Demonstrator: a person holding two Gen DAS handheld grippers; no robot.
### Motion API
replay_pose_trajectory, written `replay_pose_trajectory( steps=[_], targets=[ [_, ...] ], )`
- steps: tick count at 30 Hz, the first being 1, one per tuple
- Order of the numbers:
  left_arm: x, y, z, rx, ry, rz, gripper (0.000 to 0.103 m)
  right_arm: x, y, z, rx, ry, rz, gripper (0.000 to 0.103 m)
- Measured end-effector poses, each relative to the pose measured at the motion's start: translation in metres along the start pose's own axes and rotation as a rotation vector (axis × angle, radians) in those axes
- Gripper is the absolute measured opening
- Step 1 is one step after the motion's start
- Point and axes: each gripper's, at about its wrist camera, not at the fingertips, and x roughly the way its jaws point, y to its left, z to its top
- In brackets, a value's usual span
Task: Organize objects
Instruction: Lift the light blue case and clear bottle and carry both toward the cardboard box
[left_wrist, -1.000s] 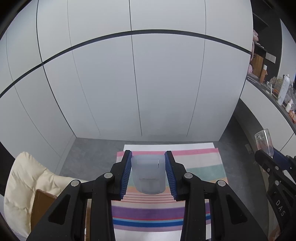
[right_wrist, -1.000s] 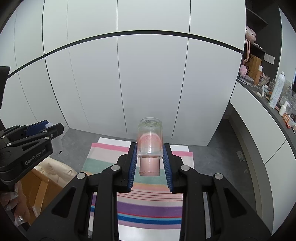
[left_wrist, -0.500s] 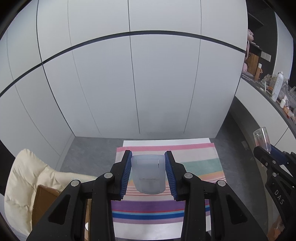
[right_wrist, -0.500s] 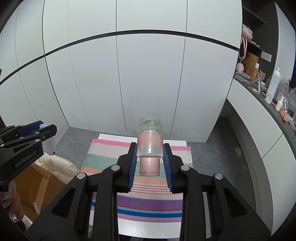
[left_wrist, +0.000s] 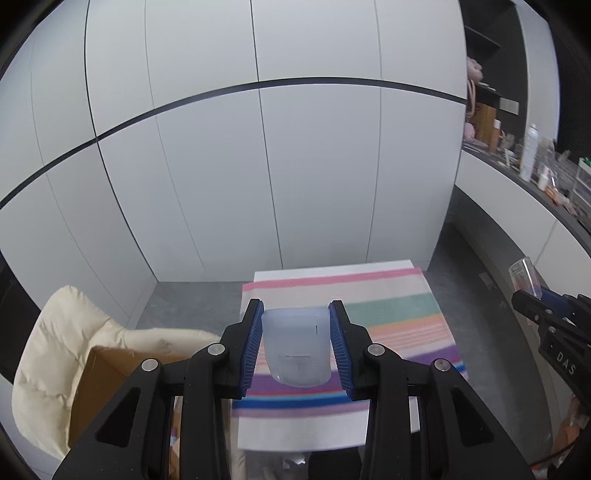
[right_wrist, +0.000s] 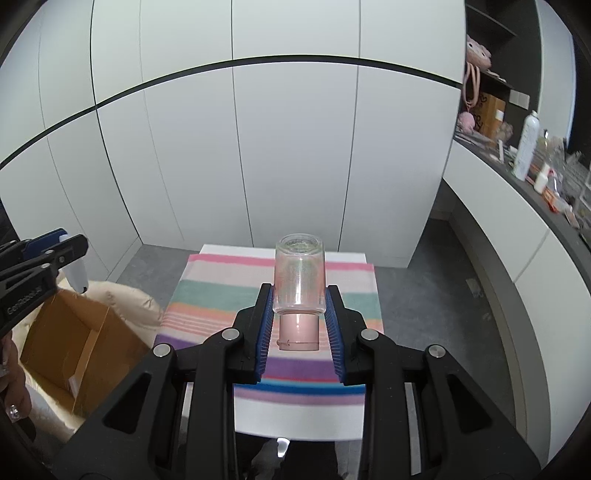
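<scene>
The left gripper is clamping a translucent bluish-white plastic cap between its blue ribbed pads, the cap's open end facing away from the camera and its rounded closed end lying toward the wrist. The right gripper is closing its pads on a clear glass bottle with a pink neck piece, gripped low on the glass body; the bottle's long axis is running straight out along the fingers, flat base pointing forward and pink neck pointing back toward the wrist. Both held things are hanging in the air above a small white table covered by a striped multicoloured cloth, neither touching it. In the left wrist view the bottle's base is showing at the far right edge, so the two grippers are lying side by side and well apart, both pointing the same way and downward at the cloth. Judged from this, the coming move turns on the mismatch of axes: cap and bottle are lying parallel, not facing each other, so either one wrist must be turning inward to mate them or each piece is being set down separately, for which both hands are standing about equally near the cloth. An open brown cardboard box is resting on a cream quilted cushion left of the table.
</scene>
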Motion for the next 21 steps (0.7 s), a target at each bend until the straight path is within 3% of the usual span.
replay_pose_trajectory(
  steps=[12, 21],
  targets=[
    [-0.063, 0.007, -0.095, 0.002, 0.039, -0.038, 0.037, -0.056, 0.001, -0.105, 0.018, 0.087, 0.004, 0.028],
    [-0.073, 0.02, -0.112, 0.0, 0.065, -0.063, 0.037, -0.072, 0.004, -0.132, 0.009, 0.125, 0.005, 0.028]
  ],
)
